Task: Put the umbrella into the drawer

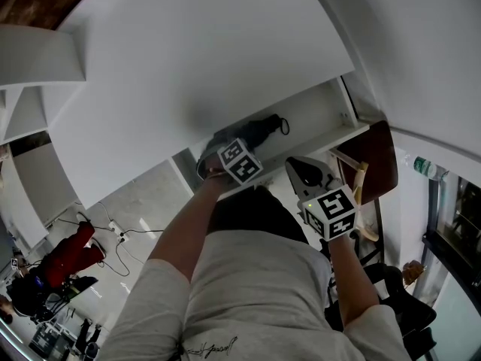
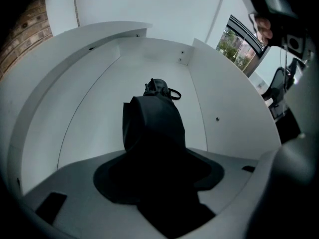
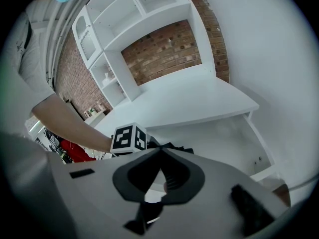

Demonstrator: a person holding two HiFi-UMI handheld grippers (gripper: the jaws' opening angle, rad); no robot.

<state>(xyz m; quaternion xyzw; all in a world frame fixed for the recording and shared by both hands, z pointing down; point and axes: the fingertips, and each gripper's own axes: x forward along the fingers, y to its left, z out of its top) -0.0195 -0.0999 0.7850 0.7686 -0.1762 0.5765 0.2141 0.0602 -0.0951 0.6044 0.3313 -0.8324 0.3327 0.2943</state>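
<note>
On my left gripper (image 2: 153,133) the jaws grasp the near end of the umbrella (image 2: 158,88), which stretches ahead of them inside the open drawer (image 2: 99,108). I judge that only letting go remains. The umbrella is black and folded, with its strap loop farthest from the jaws. My right gripper (image 3: 159,153) waits with its jaws clenched on nothing, the drawer ahead of them.

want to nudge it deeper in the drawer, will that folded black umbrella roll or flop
The umbrella is folded into a short rounded bundle, so it should stay fairly stiff but might roll on the smooth white drawer floor. Its fabric looks loosely bunched, so the surface probably gives. The strap loop at its end could snag.
</note>
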